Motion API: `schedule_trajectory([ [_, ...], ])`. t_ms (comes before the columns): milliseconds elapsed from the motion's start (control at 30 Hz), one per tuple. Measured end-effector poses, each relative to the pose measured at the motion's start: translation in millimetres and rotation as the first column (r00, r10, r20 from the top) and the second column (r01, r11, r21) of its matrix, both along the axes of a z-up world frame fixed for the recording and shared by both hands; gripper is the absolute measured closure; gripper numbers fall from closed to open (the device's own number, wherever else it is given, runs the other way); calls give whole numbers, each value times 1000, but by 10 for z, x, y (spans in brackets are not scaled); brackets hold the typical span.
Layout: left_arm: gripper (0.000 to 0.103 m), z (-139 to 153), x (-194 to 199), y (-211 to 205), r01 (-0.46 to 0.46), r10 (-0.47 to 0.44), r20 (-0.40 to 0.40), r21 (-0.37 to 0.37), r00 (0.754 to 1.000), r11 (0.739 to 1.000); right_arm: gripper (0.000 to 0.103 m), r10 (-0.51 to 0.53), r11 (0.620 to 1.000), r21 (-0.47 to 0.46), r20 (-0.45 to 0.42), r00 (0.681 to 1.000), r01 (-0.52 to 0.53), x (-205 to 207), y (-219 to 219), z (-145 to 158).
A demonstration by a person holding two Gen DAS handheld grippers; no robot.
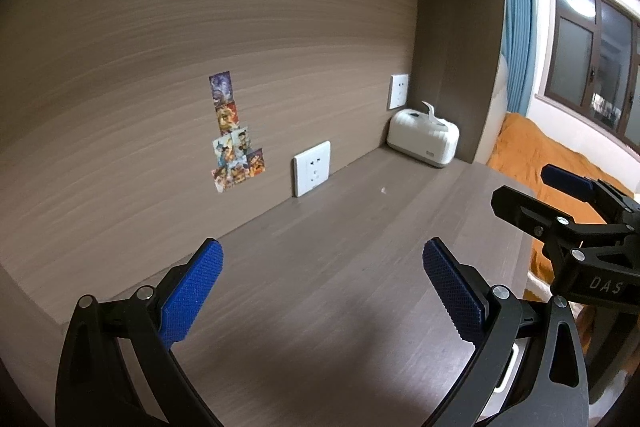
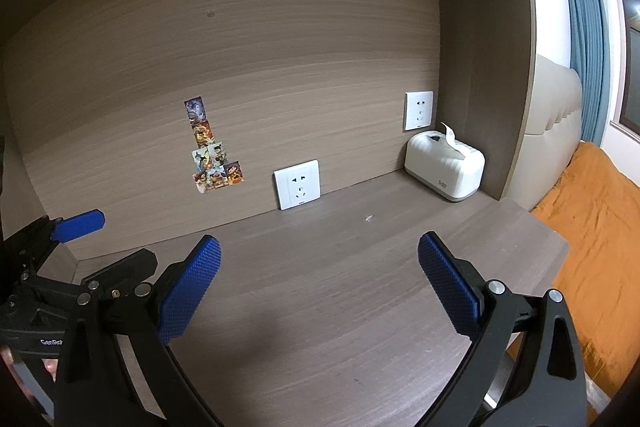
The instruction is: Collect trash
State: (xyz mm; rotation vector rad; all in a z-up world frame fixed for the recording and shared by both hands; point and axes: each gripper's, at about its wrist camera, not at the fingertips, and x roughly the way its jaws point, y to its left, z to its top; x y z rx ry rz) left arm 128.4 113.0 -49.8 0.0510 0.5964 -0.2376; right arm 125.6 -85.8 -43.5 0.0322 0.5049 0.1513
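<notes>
Desk (image 1: 320, 287) of grey-brown wood fills the left wrist view, with the left gripper (image 1: 322, 259) held above it, its blue pads spread wide and nothing between them. A tiny white scrap (image 1: 384, 190) — the only trash in sight — lies on the desk ahead of the gripper and well apart from it, between the lower wall socket (image 1: 312, 168) and the white tissue box (image 1: 424, 137) that stands in the far right corner. A column of colourful stickers (image 1: 234, 135) is stuck to the back panel, left of the socket; a second socket (image 1: 399, 91) sits higher, just above the tissue box. The right gripper (image 1: 532, 199) shows at the right edge, over the desk's end, with an orange bedspread (image 1: 532, 155) behind it.

From the right wrist view, the right gripper (image 2: 319, 255) is likewise wide open and empty above the desk (image 2: 320, 307). The scrap (image 2: 368, 217) lies ahead of it, slightly right of centre, near the back panel and clear of both pads. The tissue box (image 2: 444, 165) stands beyond — a tissue sticking up from its slot. The left gripper (image 2: 100, 239) shows at the left edge, jaws apart.
</notes>
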Motion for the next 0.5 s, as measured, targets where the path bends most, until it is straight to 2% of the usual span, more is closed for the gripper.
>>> schedule_trajectory([
  [500,5,-3,49,1,8,-8,-1,-1,1000,1000,5,4,1000,1,1,1000,-4,16,-11,7],
])
